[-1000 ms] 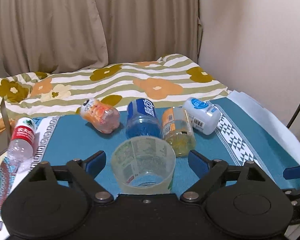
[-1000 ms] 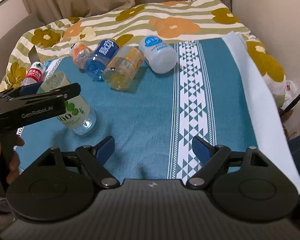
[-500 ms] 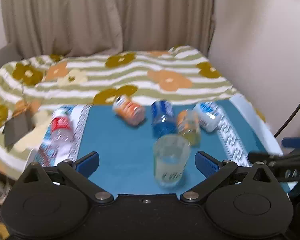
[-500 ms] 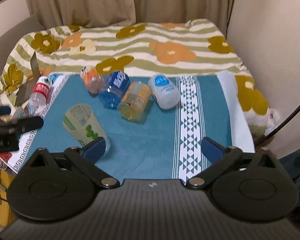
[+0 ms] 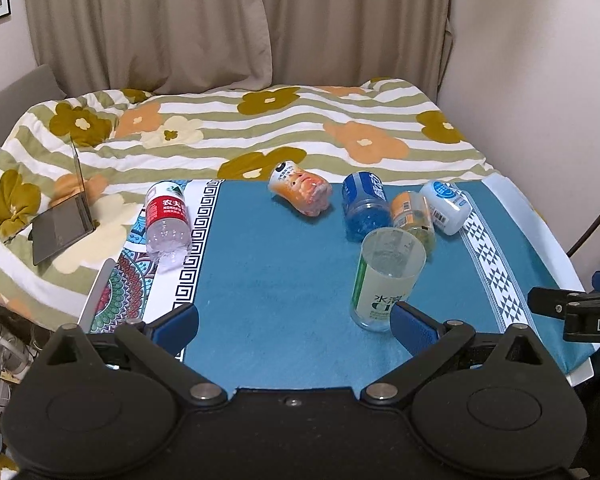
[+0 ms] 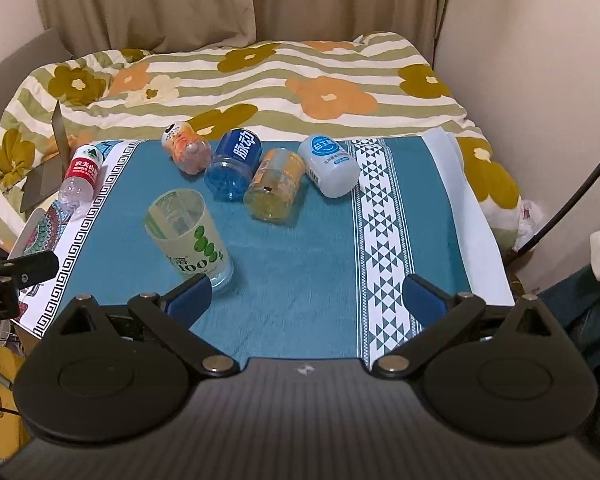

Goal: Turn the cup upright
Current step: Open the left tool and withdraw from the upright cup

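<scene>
A translucent cup (image 5: 385, 278) with green print stands upright, mouth up, on the blue cloth; it also shows in the right wrist view (image 6: 190, 238). My left gripper (image 5: 296, 326) is open and empty, pulled back above the near table edge, with the cup just beyond its right fingertip (image 5: 414, 328). My right gripper (image 6: 306, 295) is open and empty, with the cup just beyond its left fingertip (image 6: 188, 295). Each gripper's body shows at the edge of the other's view.
Behind the cup lie a blue bottle (image 6: 234, 170), an orange jar (image 6: 276, 184), a white bottle (image 6: 332, 166) and a peach bottle (image 6: 186, 150). A red-label water bottle (image 5: 166, 214) lies at the left. A laptop (image 5: 66, 216) sits on the flowered bedding.
My left gripper let go of the cup and drew back and up; the cup now stands free. My right gripper also pulled back, so both views show more of the table.
</scene>
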`<state>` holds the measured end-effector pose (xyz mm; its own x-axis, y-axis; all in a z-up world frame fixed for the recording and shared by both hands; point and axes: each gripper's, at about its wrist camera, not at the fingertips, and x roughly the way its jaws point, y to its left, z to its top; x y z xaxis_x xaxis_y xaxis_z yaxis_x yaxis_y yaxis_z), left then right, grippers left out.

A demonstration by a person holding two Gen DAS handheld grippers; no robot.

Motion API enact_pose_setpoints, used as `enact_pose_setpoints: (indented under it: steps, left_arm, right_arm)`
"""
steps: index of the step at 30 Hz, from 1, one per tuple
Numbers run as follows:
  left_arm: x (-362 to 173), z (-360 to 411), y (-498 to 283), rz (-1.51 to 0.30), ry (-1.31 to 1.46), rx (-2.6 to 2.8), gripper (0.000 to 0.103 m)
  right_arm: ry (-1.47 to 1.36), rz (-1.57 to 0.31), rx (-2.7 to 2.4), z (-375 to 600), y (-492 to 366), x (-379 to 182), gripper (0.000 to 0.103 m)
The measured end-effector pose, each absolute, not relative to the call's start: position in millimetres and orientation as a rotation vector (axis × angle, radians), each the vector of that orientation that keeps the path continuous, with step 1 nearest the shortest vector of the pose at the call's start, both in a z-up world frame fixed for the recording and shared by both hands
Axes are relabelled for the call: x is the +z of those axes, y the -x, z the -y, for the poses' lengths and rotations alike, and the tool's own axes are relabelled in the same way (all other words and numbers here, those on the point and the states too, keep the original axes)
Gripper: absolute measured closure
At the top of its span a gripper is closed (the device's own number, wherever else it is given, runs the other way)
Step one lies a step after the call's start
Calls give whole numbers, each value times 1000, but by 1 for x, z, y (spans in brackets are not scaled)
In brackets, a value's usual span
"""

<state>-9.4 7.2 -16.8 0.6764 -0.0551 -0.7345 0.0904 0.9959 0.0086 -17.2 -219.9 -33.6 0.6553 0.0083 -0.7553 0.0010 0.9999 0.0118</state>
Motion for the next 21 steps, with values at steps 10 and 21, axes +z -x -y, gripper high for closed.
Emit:
enact_pose_setpoints:
  steps: [10, 21]
  left_arm:
    - [-15, -10, 11, -816, -43, -93, 0]
    - [-14, -8, 11, -808, -60, -89, 0]
  right_arm:
    - [-13, -858, -21, 218, 20, -32, 0]
    - [-10, -857, -22, 218, 20, -32, 0]
